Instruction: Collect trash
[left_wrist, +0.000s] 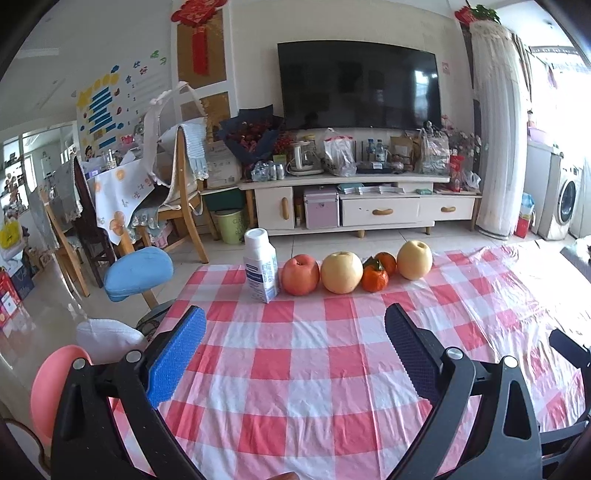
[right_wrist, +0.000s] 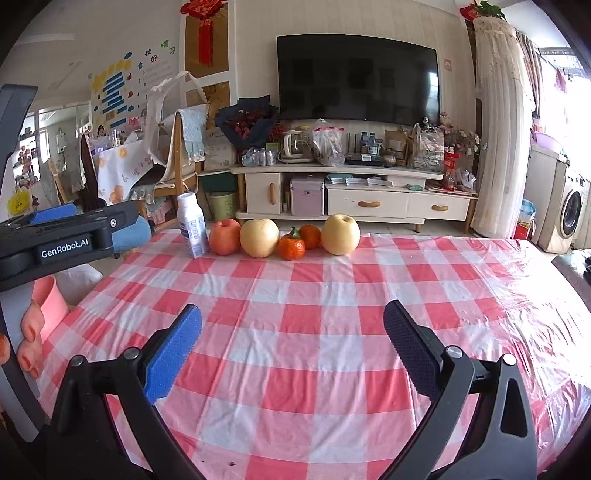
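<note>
The left gripper (left_wrist: 295, 325) is hovering low over the checked tablecloth (left_wrist: 303, 369), its blue and black fingers spread wide with nothing between them. The right gripper (right_wrist: 293, 321) is hanging over the same cloth, its fingers likewise spread apart and empty.

The milk carton (left_wrist: 261, 267), white with a white cap and a blue label, is standing upright at the far edge of the table, at about 11 o'clock from the left gripper and well apart from it. From the right gripper it is lying further round, also near 11 o'clock. Just to its right a row of fruit is sitting along the same edge: a red apple (left_wrist: 300, 274) beside the carton, then a yellow pear (left_wrist: 341, 272), two tangerines (left_wrist: 375, 277) close together, and a second pear (left_wrist: 414, 259) at about 1 o'clock.

In the right wrist view the body of the left gripper is showing at 9 o'clock, with fingers of the person's hand (right_wrist: 29, 332) wrapping its handle. A pink bin (left_wrist: 48, 391) is standing off the table's left edge, at about 8 o'clock in the left wrist view. Beyond the table a television (left_wrist: 358, 85) is hanging on the wall above a cluttered white cabinet (left_wrist: 369, 210).
</note>
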